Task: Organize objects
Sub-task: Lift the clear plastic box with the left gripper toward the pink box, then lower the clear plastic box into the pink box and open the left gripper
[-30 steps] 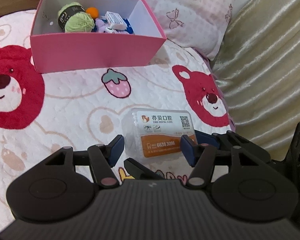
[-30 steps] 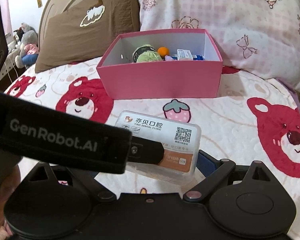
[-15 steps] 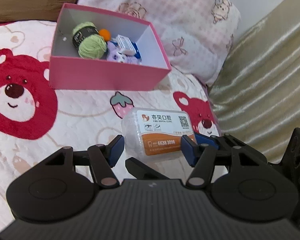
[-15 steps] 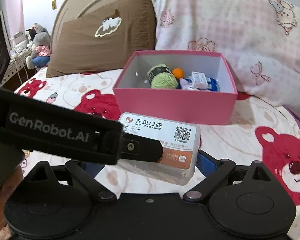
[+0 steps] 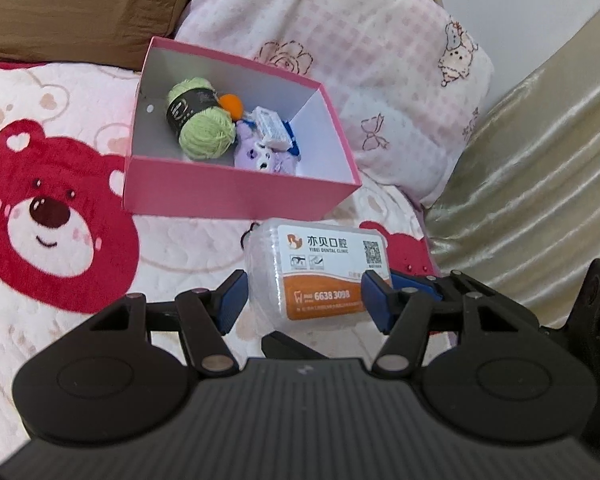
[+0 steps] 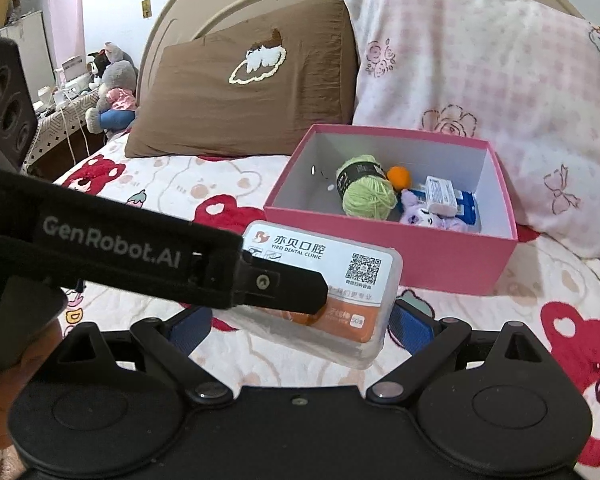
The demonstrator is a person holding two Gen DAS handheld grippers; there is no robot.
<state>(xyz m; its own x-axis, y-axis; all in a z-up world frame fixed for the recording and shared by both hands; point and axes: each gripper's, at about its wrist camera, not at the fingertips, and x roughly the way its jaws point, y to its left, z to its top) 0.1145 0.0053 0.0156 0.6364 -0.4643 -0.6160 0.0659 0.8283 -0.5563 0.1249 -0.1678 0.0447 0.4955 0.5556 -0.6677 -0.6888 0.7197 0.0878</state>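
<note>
The pink box [image 5: 236, 196] already holds yarn [image 5: 204, 130] and small things. The plastic case [image 5: 320, 276], pinched between both the left gripper [image 5: 304, 302] and the right gripper [image 6: 300, 320], hangs just before the box, not yet in.

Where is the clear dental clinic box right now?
In both wrist views the clear dental clinic box sits low and central, held between the left gripper, just in front of the pink box.

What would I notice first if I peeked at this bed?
Probably the clear plastic case with the orange label, up close between the blue pads of the left gripper. Behind it on the bear bedspread sits an open pink box holding green yarn, a little orange ball and a purple plush toy.
</note>
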